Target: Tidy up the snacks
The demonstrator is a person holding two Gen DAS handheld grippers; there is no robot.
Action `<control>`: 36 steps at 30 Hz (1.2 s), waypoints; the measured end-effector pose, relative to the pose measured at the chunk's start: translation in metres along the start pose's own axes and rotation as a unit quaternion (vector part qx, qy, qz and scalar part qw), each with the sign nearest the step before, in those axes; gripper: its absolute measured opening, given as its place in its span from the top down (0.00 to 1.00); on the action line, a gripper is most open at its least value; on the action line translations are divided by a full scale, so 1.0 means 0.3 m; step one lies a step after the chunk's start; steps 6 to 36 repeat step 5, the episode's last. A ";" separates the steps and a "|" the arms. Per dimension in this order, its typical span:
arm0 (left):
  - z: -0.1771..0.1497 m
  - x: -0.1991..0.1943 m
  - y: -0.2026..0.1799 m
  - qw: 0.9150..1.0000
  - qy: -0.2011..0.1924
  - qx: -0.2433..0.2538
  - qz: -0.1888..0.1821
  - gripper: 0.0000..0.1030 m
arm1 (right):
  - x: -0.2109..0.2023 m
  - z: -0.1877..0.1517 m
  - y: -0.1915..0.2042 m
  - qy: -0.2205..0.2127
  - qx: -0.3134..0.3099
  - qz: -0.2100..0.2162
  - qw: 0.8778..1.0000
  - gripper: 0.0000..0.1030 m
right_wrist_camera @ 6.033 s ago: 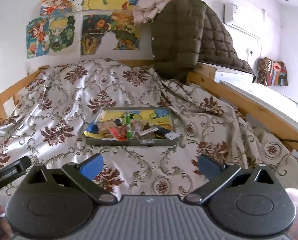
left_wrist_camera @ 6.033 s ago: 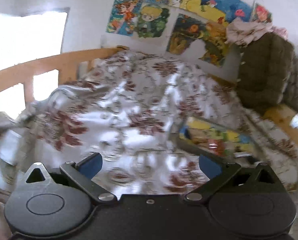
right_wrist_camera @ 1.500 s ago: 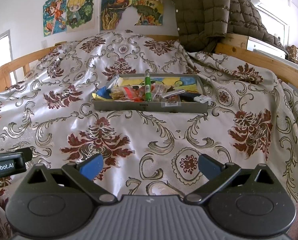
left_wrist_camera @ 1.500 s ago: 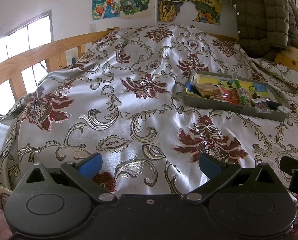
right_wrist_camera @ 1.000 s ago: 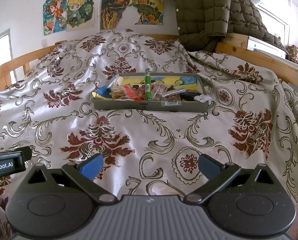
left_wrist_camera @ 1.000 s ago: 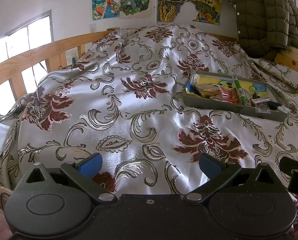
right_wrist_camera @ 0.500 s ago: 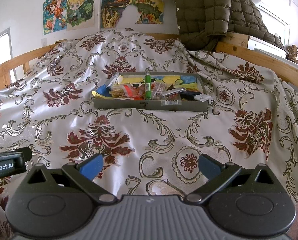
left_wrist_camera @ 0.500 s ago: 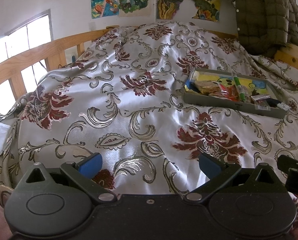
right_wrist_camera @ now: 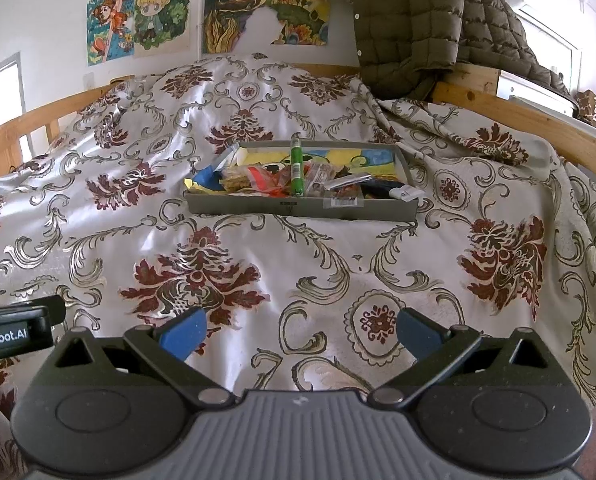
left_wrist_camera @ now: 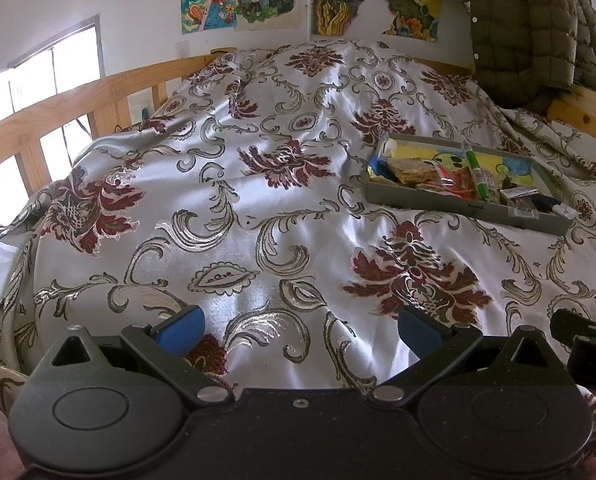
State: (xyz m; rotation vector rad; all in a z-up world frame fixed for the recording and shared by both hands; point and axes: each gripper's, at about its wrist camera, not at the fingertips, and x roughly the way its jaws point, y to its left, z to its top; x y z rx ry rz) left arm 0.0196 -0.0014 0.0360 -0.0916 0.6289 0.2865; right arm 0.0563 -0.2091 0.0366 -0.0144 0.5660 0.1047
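Note:
A shallow grey tray point(right_wrist_camera: 298, 209) sits on the patterned bedspread ahead of me, holding several snack packets point(right_wrist_camera: 265, 178) and a green tube point(right_wrist_camera: 296, 168). In the left wrist view the tray point(left_wrist_camera: 458, 205) lies to the far right, with the green tube point(left_wrist_camera: 476, 174) across it. My left gripper point(left_wrist_camera: 300, 330) is open and empty, low over the bedspread. My right gripper point(right_wrist_camera: 302, 332) is open and empty, well short of the tray. The left gripper's body point(right_wrist_camera: 13, 328) shows at the right view's left edge.
The bedspread point(right_wrist_camera: 298, 280) covers the whole bed. Wooden rails run along the left point(left_wrist_camera: 57, 108) and right point(right_wrist_camera: 518, 116). An olive quilted jacket point(right_wrist_camera: 418, 20) hangs at the back right. Posters point(right_wrist_camera: 217, 12) are on the wall.
Both grippers have crept slightly closer to the tray since a second ago. Six seconds ago the left view was swinging and blurred. Both stayed open.

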 end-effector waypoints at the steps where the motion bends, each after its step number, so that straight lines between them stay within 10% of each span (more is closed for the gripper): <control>1: 0.000 0.000 0.001 1.000 0.000 0.000 0.000 0.01 | -0.001 -0.003 -0.003 0.001 0.000 0.000 1.000 0.00; 36: -0.004 0.002 0.000 1.000 0.004 -0.001 0.004 0.01 | -0.005 -0.014 -0.011 0.005 -0.001 -0.001 1.000 0.00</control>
